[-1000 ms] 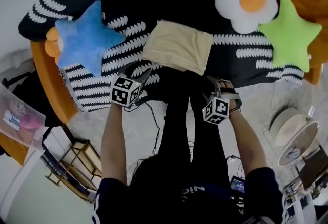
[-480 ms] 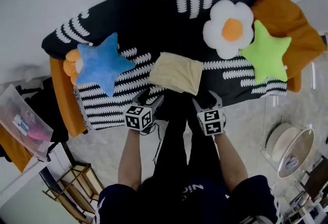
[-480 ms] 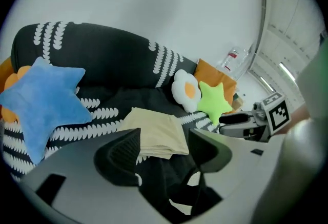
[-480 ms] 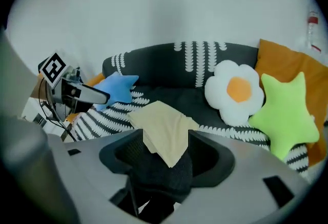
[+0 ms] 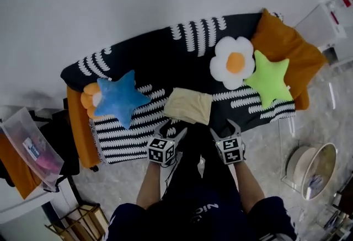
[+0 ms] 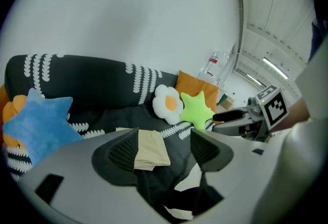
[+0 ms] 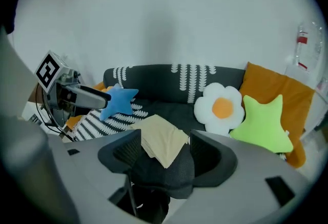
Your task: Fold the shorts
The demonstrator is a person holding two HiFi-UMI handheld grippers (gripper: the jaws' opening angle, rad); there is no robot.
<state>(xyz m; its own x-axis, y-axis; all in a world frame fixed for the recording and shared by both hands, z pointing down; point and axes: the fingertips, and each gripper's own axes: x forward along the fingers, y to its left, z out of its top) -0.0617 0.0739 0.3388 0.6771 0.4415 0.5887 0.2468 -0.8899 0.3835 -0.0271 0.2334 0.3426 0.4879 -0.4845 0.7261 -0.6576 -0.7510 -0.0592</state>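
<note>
One pair of cream shorts lies as a compact, squared-off rectangle on the black-and-white throw that covers the orange sofa. It sits close to the seat's near edge, with a blue star cushion to the left, and a flower cushion and a green star cushion farther off at the right. On the near side of the shorts, apart from the cloth, hang the left hand-held gripper and the right hand-held gripper. The jaws of each have just been opening and stand wide with nothing between them, the shorts showing only beyond the gap. The fold looks finished. With nothing pinning it, the top layer could spring back. The seat edge is also close enough that a knock to the throw might slide the bundle to the floor.
</note>
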